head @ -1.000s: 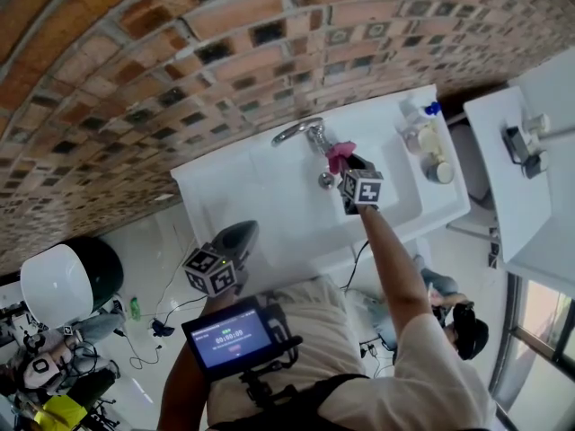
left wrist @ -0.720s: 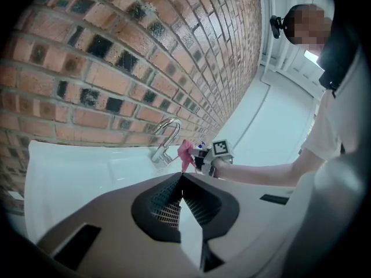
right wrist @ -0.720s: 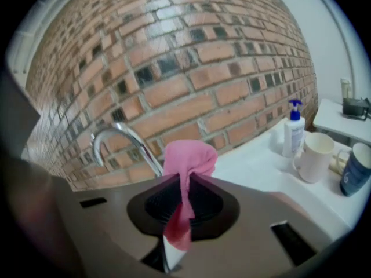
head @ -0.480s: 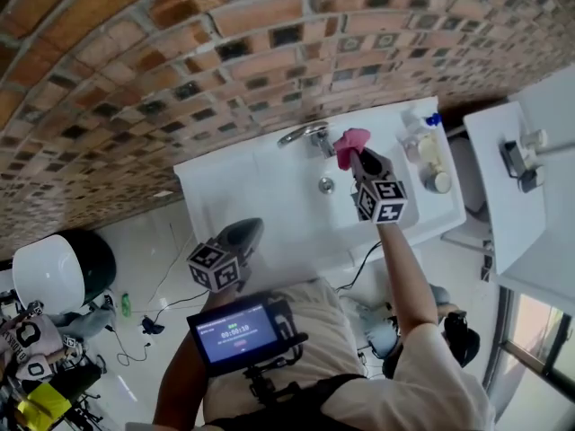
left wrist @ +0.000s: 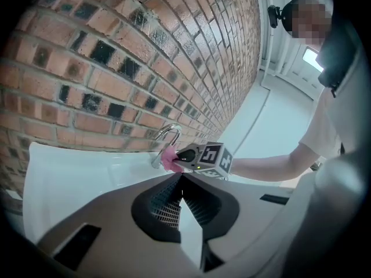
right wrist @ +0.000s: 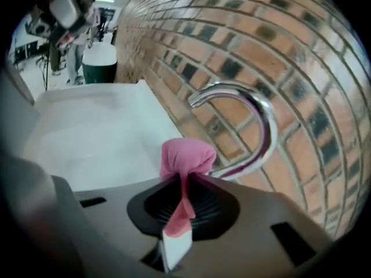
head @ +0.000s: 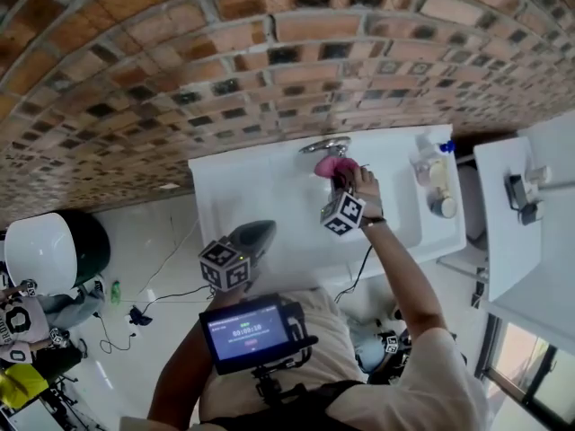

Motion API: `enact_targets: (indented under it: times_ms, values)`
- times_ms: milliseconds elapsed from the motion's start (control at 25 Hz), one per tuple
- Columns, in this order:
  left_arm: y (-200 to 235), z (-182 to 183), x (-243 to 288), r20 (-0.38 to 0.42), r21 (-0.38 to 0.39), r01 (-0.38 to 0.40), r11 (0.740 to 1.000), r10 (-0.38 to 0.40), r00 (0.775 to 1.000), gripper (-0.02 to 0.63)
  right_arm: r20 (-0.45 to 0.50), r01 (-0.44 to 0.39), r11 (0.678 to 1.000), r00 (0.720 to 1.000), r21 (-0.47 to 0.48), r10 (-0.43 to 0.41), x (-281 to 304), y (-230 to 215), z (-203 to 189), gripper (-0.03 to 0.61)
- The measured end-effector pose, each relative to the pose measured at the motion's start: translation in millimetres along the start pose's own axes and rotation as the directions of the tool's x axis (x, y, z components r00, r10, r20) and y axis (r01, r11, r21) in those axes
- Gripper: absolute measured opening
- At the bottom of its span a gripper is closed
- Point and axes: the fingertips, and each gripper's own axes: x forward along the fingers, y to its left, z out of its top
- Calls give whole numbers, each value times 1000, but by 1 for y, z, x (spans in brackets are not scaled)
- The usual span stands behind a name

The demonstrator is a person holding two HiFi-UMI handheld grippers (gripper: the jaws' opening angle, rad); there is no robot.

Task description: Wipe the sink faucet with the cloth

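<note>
A chrome curved faucet (head: 325, 145) stands at the back rim of the white sink (head: 260, 196), against the brick wall. My right gripper (head: 337, 177) is shut on a bunched pink cloth (head: 331, 167), held right at the front of the faucet. In the right gripper view the cloth (right wrist: 186, 158) bulges out of the jaws beside the faucet's arch (right wrist: 258, 120); I cannot tell whether they touch. My left gripper (head: 254, 233) hangs shut and empty at the sink's near edge. Its own view shows the faucet (left wrist: 165, 138) and the cloth (left wrist: 168, 158) ahead.
Bottles and a round tin (head: 433, 176) crowd the sink's right end. A second white basin (head: 530, 214) lies further right. A black bin with a white lid (head: 52, 260) stands on the floor at left. A small screen (head: 252, 330) hangs on the person's chest.
The right gripper has carried the cloth from over the drain up to the faucet, first to its right side, then in front of it, rolling as it went. The left gripper stayed put.
</note>
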Motion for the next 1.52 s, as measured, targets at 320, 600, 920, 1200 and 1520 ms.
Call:
enact_targets:
  times_ms: [320,600,920,1200,1520]
  values:
    - [19,-2,-14,18,-33,-37,999,37,999,3,-246,-63,946,969,-318,-18,71,25,-2,48]
    - [22,-8,-17,15,-51,-41,998,42,999,3,-399,-127,841,910,-526,-112,110,42,-34,49]
    - [23,-7,-16,17,-56,-41,998,42,999,3,-373,-158,864,927,-477,-36,101,35,-31,44]
    - [16,-9,-6,7,-44,-12,999,12,1000,3,-294,-124,926,956,-356,15,72,25,-20,41]
    - [14,-7,-5,3,-37,-20,999,21,1000,3,-262,-108,976,963,-189,56,41,-13,-18,41]
